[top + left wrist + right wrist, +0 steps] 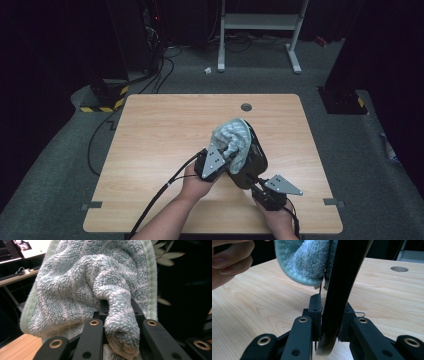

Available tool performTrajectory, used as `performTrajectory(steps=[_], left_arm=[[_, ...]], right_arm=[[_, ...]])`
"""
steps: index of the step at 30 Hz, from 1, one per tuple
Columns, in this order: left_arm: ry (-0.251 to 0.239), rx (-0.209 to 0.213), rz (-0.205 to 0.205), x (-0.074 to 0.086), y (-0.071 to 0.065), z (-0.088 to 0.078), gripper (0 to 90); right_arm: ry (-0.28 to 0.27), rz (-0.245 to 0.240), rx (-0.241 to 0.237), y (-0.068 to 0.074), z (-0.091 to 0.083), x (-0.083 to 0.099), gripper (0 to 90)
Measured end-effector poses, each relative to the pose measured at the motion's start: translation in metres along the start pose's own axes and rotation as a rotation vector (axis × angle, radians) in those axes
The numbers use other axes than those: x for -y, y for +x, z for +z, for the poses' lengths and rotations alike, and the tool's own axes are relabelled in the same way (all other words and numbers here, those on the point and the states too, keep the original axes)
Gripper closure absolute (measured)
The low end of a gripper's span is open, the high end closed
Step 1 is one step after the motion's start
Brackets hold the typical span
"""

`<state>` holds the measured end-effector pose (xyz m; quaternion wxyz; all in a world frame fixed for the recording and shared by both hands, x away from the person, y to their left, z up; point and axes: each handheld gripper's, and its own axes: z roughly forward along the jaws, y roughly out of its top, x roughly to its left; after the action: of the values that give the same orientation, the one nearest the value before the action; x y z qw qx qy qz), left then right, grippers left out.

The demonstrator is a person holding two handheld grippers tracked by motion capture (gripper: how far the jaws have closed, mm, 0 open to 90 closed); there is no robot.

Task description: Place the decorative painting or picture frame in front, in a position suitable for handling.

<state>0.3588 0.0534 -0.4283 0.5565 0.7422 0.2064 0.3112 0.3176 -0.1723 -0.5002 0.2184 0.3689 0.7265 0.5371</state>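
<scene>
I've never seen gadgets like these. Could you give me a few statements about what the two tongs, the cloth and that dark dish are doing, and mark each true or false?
1. The left tongs pinch a fold of the pale green terry towel. True.
2. The right tongs hang open, holding nothing. False: they clamp the rim of the black dish.
3. The towel lies flat on the wooden table. False: it is bunched against the dish, lifted above the table.
4. The table has a round hole near its far edge. True.

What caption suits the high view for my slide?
Left gripper wipes a tilted black plate with a pale blue-green terry towel; right gripper clamps its rim.
</scene>
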Motion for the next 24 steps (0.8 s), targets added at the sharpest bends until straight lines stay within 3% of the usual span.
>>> performTrajectory(steps=[5, 13, 17, 21, 24], left_arm=[[0.008, -0.018, -0.022, 0.002, 0.01, 0.003, 77.8], [0.061, -0.12, -0.082, 0.015, 0.046, 0.011, 77.8], [0.085, -0.15, -0.107, 0.019, 0.058, 0.014, 77.8], [0.095, -0.13, -0.12, 0.02, 0.058, 0.014, 77.9], [0.091, -0.086, -0.128, 0.018, 0.05, 0.012, 77.9]], right_arm=[[0.0, -0.002, 0.0, 0.0, 0.0, -0.001, 76.9], [0.001, -0.005, 0.0, 0.0, 0.0, -0.001, 76.8], [0.001, -0.007, 0.0, 0.0, 0.0, -0.001, 76.8], [0.0, -0.007, 0.001, 0.0, 0.0, -0.001, 76.8], [0.001, -0.007, 0.0, 0.0, 0.0, 0.0, 76.8]])
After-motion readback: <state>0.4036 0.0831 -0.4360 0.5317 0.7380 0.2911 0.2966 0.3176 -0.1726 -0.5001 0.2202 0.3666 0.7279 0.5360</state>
